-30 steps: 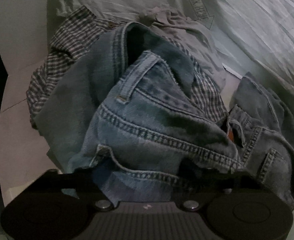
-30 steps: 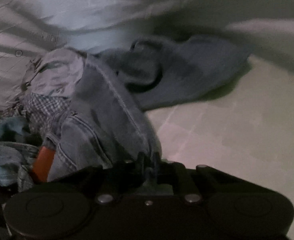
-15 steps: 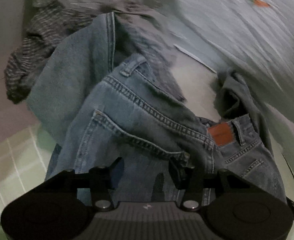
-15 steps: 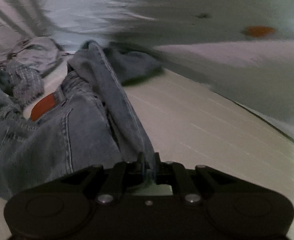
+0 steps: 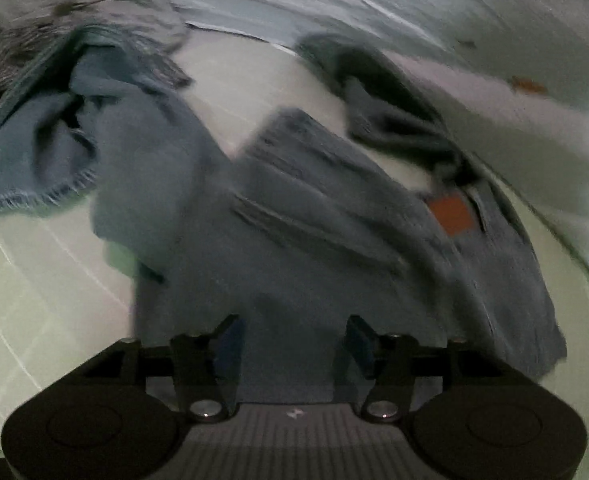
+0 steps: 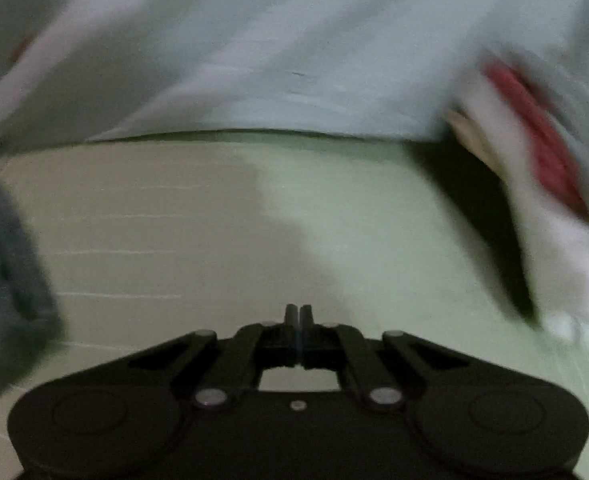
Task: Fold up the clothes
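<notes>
On the pale tabletop point(image 5: 46, 280), your left hand-held gripper point(image 5: 290, 340) is opening over the jeans point(image 5: 294, 240) to spread them, while your right hand-held gripper point(image 6: 298, 320) is closed, empty.

Dim light; pale lined surface point(image 6: 222, 240); wrinkled pale sheet point(image 6: 294, 40) behind.

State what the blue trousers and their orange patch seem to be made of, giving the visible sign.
Blue trousers: probably denim, matt faded blue, with stitched seams and a frayed hem. Orange patch: perhaps leather or imitation; flat and rectangular, too blurred to say.
</notes>
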{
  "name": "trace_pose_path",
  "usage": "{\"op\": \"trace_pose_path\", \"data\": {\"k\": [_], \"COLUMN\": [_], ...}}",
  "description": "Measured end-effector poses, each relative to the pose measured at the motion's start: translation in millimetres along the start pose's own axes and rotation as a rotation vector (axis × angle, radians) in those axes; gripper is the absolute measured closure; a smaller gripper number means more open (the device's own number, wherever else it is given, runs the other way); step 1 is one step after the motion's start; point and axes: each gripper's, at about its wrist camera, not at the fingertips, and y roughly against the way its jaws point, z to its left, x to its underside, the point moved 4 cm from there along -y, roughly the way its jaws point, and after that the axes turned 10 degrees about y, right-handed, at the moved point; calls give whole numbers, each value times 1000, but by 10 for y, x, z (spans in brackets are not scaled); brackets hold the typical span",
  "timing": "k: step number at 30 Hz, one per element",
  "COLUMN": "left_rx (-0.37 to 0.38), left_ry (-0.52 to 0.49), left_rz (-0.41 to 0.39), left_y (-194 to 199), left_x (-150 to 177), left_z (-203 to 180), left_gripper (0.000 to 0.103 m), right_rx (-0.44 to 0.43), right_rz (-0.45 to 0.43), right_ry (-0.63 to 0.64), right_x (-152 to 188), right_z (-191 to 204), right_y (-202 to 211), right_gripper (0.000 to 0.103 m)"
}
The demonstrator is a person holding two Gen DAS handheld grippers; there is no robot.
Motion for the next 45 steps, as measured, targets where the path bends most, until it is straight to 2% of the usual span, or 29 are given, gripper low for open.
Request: {"op": "trace_pose_path", "data": {"k": [1,3,5,6,7,8,9,10,12,13,16,21,25,30,32,33,34,35,36,39,41,45], "left_rx": [-12,-36,-66,-85,-104,-124,-142,-159,-189,-198,-210,-209,-178,-112,-86,-76,-71,-66,-60,-52,-39,35], "left_ry": [2,21,35,40,47,54,63,78,120,142,213,297,286,254,236,222,197,175,157,92,60,3], "left_rz": [1,-8,-30,-42,-54,-66,-78,-88,-107,-114,-106,-65,-52,-40,-38,-37,-37,-38,-41,-49,-57,-49], "left_y": [0,23,64,85,104,123,136,144,172,174,108,-117,-284,-449,-505,-530,-550,-567,-576,-604,-612,-662], "left_x": [39,74,71,43,20,-2,-31,-66,-125,-150,-222,-340,-504,-689,-753,-783,-808,-832,-854,-934,-976,-1005], "left_z": [-41,-88,-75,-46,-7,32,82,151,292,363,549,770,796,754,709,678,633,583,524,336,183,-235], "left_gripper": [43,38,34,33,30,26,24,19,13,13,13,13,13,15,21,25,36,44,48,61,71,77], "right_rx": [-7,-46,-92,-114,-139,-168,-200,-232,-297,-330,-479,-624,-733,-696,-708,-724,-743,-754,-769,-775,-745,-669], "right_rz": [10,20,21,21,20,15,8,0,-27,-42,-66,-88,-38,15,18,10,-1,-8,-13,-27,-32,-39], "right_ry": [-34,-53,-31,-17,-2,15,32,50,102,129,189,310,386,448,451,456,466,468,459,437,405,334], "right_x": [63,120,115,103,84,38,-21,-83,-248,-337,-666,-1119,-1239,-1253,-1263,-1263,-1256,-1248,-1238,-1210,-1159,-1005], "right_z": [-187,-259,-148,-72,17,156,330,504,853,1031,1589,2446,3021,3375,3306,3275,3226,3180,3122,2974,2779,2274], "right_y": [17,28,-18,-47,-79,-115,-144,-175,-243,-275,-376,-533,-682,-856,-831,-800,-761,-733,-714,-686,-670,-657], "right_gripper": [102,95,80,67,58,55,45,28,9,4,0,0,0,0,8,25,54,59,69,75,77,79]}}
